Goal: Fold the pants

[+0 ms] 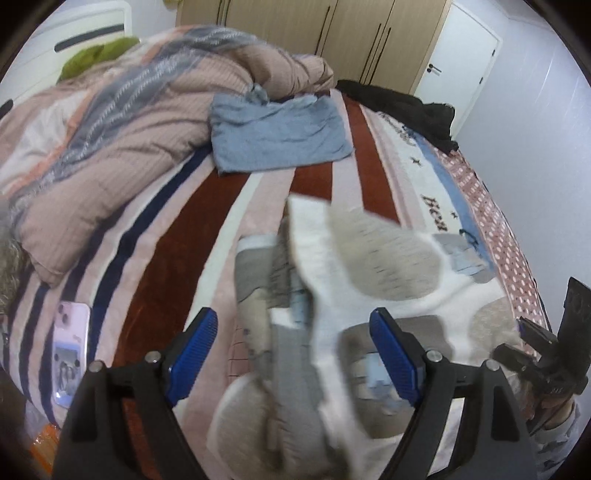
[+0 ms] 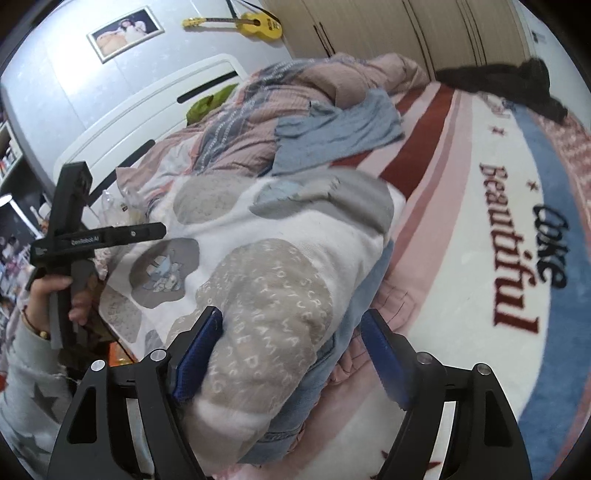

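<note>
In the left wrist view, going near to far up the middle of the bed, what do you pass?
Left tongs, open → patchwork pants lying between them → striped blanket → folded blue garment → pink quilt → wooden wardrobe.

**Around the Bed**

A striped blanket (image 1: pixel 325 177) covers the bed. A pink quilt (image 1: pixel 122 140) is heaped at ten o'clock, with a folded blue cloth (image 1: pixel 277 136) just beside it at twelve. A phone (image 1: pixel 70 347) lies at eight o'clock. Dark clothing (image 1: pixel 410 107) sits at one o'clock. A yellow guitar (image 2: pixel 255 24) and a framed picture (image 2: pixel 125 31) hang on the wall.
</note>
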